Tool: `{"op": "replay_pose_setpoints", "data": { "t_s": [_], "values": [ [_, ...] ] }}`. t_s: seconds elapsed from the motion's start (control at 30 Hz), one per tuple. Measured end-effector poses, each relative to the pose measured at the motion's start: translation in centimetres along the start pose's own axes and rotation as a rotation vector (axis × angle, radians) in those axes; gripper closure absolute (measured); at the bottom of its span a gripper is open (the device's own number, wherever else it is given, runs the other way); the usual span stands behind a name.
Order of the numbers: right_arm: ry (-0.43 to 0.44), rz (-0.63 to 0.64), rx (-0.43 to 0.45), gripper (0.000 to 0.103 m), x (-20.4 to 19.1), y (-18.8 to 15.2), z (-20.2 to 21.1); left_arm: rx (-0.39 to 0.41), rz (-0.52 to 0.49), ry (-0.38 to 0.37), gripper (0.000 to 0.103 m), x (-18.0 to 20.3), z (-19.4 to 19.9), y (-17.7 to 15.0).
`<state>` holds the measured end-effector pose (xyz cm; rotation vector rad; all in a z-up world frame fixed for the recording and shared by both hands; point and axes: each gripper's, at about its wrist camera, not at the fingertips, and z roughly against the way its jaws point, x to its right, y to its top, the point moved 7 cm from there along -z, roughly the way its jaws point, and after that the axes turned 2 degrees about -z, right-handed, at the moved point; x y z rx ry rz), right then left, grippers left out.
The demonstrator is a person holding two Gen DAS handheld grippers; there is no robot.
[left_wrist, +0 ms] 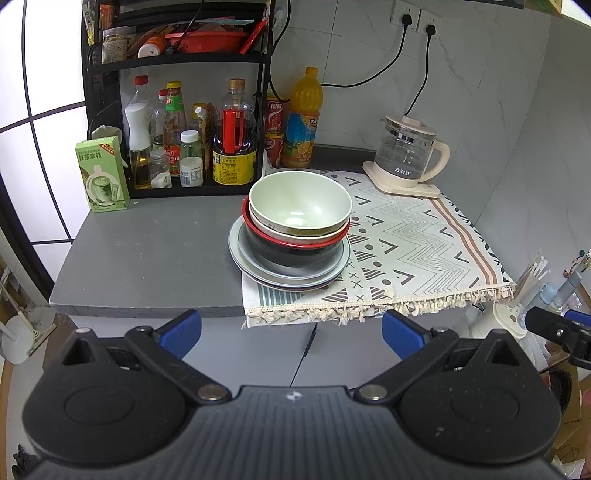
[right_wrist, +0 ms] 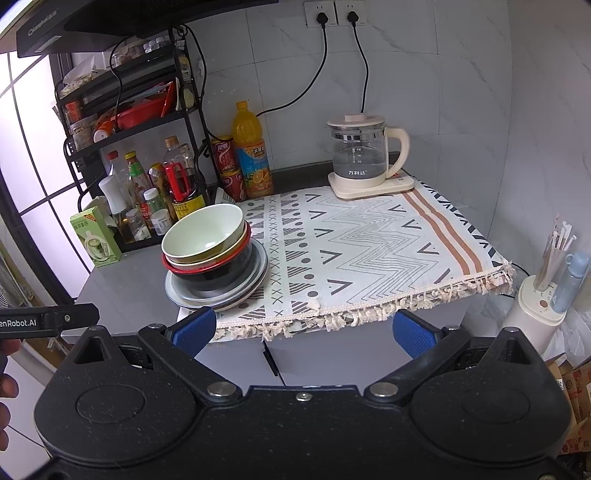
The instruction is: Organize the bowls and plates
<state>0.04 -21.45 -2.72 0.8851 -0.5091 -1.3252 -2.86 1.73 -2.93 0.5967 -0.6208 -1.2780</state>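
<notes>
Bowls sit nested on plates at the mat's left edge. Left gripper and right gripper hang wide, empty, short of the mat. Stacking appears complete; next move: withdraw or verify.

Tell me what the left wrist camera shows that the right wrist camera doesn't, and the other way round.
Only the left wrist view shows the left gripper with jaws open, seen from behind.

Only the right wrist view shows the range hood above the rack and the right gripper with jaws open.

Both show the stacked bowls on plates at the patterned cloth's edge, the kettle, the orange bottle and the condiment rack.
</notes>
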Motion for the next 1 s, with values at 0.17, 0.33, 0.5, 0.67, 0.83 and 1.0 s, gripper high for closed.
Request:
{"op": "replay_pose_setpoints", "data": {
  "t_s": [0.17,0.33,0.5,0.67,0.83,1.0],
  "values": [
    [0.0,-0.002,0.003,0.0,0.4,-0.1,0.3,0.002,-0.008,-0.001,0.0,0.5,0.0,0.0],
    [-0.006,-0.002,0.0,0.0,0.7,-0.2,0.4,-0.005,-0.012,-0.001,0.0,0.8,-0.2,-0.1],
    [-0.011,-0.006,-0.001,0.0,1.2,-0.3,0.4,-0.011,-0.016,0.002,0.0,1.0,-0.4,-0.2],
    [-0.014,-0.013,-0.006,0.0,1.8,-0.4,0.2,-0.019,-0.012,0.001,0.0,1.5,-0.6,-0.3],
    [-0.012,-0.017,-0.012,0.0,2.2,-0.5,0.0,-0.016,-0.022,0.01,0.0,1.8,-0.7,-0.2],
    [-0.006,-0.02,-0.019,0.0,2.4,-0.6,-0.4,-0.029,-0.01,0.021,0.0,1.7,-0.8,-0.2]
  ]
}}
